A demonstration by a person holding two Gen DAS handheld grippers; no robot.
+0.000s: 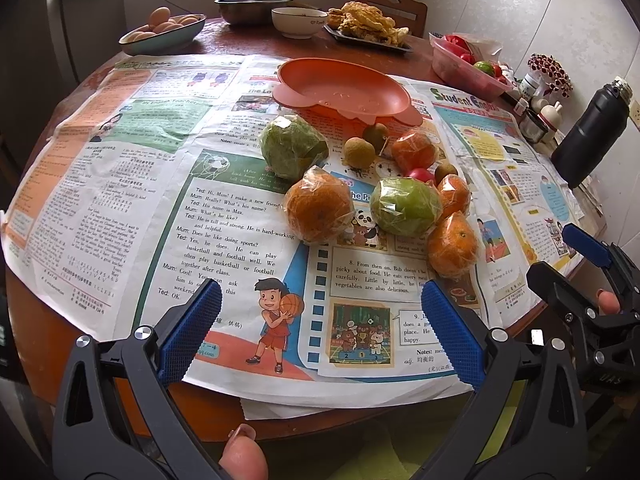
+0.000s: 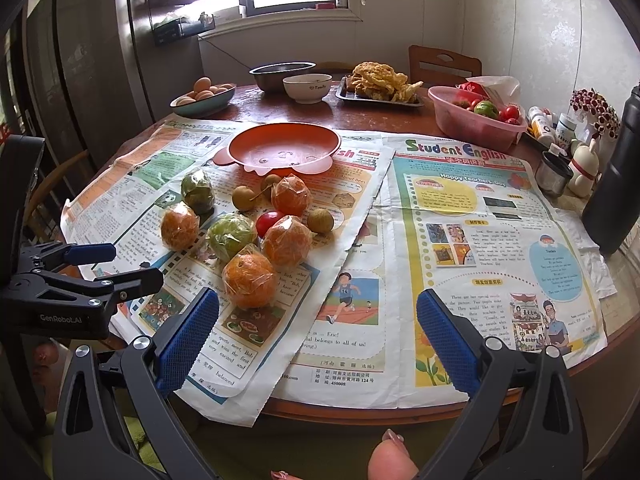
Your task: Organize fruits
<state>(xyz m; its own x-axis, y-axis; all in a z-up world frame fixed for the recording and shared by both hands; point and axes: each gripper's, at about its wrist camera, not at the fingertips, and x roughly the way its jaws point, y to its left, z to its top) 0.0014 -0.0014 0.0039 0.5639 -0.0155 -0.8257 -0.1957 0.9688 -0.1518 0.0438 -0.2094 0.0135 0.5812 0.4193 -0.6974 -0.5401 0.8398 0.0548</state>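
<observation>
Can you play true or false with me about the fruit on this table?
1. The orange plate already has fruit in it. False: it is empty, and the fruit lies on the newspaper in front of it.
2. The oranges, such as the nearest orange, are wrapped in clear plastic. True.
3. The left tongs are squeezing an orange. False: they are open and hold nothing.
4. A bowl of eggs sits at the far side of the table. True.
5. The right tongs are open with nothing between them. True.
6. The small red fruit is far from the other fruit. False: it sits in the middle of the pile.
</observation>
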